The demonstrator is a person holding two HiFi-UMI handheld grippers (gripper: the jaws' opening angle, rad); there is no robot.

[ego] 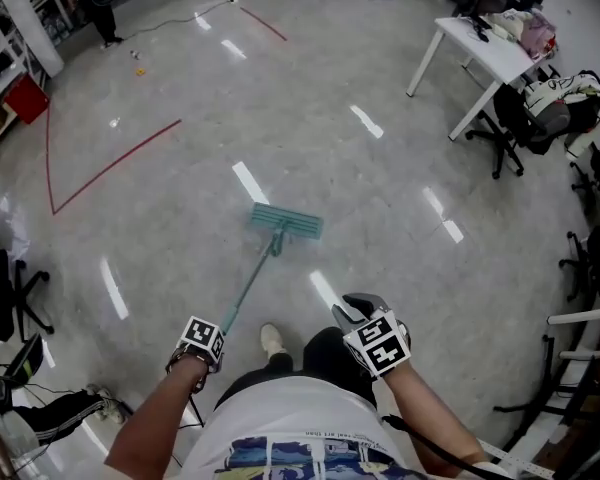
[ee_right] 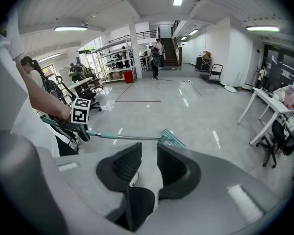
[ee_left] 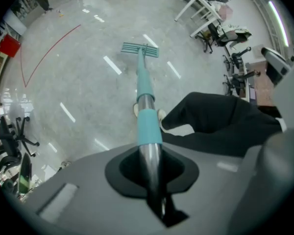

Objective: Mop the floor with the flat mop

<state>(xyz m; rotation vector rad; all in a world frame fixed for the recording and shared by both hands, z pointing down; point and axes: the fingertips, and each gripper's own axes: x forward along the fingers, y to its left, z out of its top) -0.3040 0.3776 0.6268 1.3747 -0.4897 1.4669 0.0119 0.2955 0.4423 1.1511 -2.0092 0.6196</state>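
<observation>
The left gripper (ee_left: 152,180) clamps the mop handle (ee_left: 146,89) so the mop head (ego: 286,222) lies flat. The right gripper (ee_right: 148,168) gapes slightly, empty.

Open lab-workshop hall, polished floor (ego: 170,208), storage shelving (ee_right: 110,55), white desk (ego: 483,50), office chairs (ego: 507,128)

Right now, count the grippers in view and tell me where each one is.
2. The left gripper, lower left in the head view, is shut on the mop handle; the right gripper, lower right, is open and empty.
</observation>
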